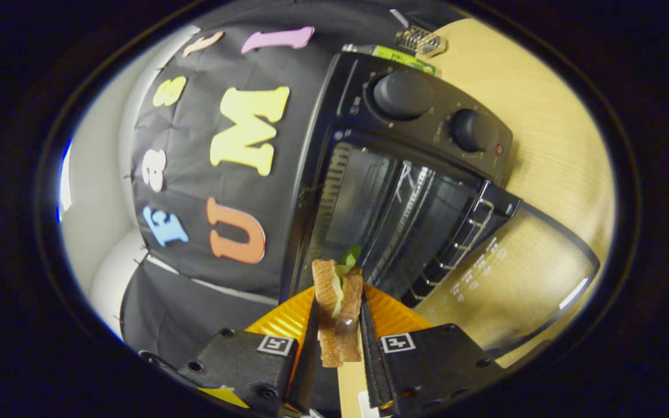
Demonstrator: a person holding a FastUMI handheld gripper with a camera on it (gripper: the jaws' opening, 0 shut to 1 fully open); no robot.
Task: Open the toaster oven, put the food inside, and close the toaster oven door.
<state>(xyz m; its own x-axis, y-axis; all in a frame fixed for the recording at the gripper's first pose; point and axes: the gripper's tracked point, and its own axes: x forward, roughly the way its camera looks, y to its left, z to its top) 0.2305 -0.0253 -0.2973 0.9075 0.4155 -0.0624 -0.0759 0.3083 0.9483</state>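
Note:
The view is rolled sideways. A black toaster oven with two round knobs stands on a light wooden table, just beyond my fingers. Its glass door hangs open, and the wire rack shows inside the dark cavity. My gripper is shut on a toy sandwich: two toasted slices with a pale filling and a green leaf at the far end. Both fingers press on its sides, and the sandwich's front end sits at the oven's opening.
A small wire rack-like object and a green item lie on the table behind the oven. The booth's black cloth wall stands close beside the oven.

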